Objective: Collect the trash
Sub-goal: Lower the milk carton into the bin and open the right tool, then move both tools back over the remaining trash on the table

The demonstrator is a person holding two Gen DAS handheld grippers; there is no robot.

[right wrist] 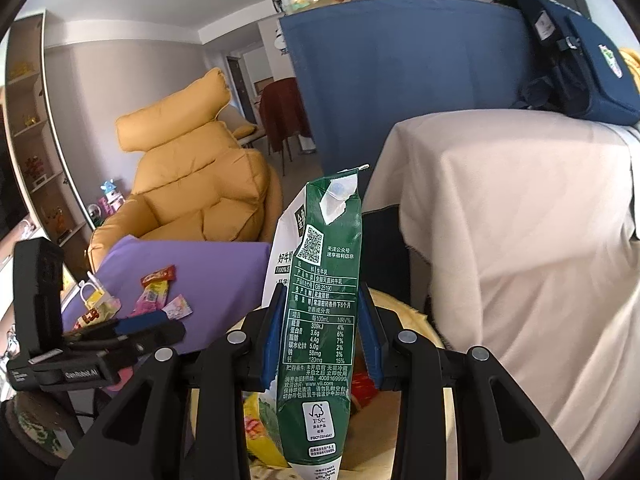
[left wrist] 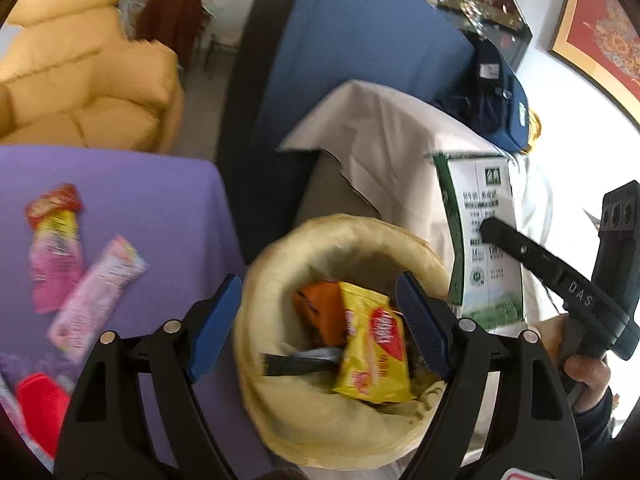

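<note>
- Left wrist view: your left gripper (left wrist: 318, 322) hangs released and empty over the bin (left wrist: 280, 420), with nothing between its blue pads. The yellow wrapper (left wrist: 370, 354) and an orange packet (left wrist: 320, 312) already lie inside the bin.
- Beside the bin, on the purple cloth (left wrist: 160, 208), a red-topped wrapper (left wrist: 54, 246) and a pink wrapper (left wrist: 98, 294) wait uncollected. Reach for them carelessly and one flat, slippery packet could slide off the cloth's edge.
- On the far side of the bin from the cloth, your right gripper (left wrist: 492, 230) holds the milk carton (left wrist: 486, 240) close to the rim. Swing your left gripper that way and the two tools could knock together.
- Right wrist view: your right gripper (right wrist: 320, 332) is clenched on the milk carton (right wrist: 320, 320), pads pressing its narrow sides, the carton standing upright above the bin (right wrist: 416, 320).
- The carton's torn top (right wrist: 340, 196) is open. Tilt it before release and any leftover milk could spill outside the bin.
- The carton is tall. Let go while it is off-centre and it could catch the rim, tip, and fall beside the bin.
- The left gripper (right wrist: 160, 322) sits just beside the bin, so keep it out of the drop path.
</note>
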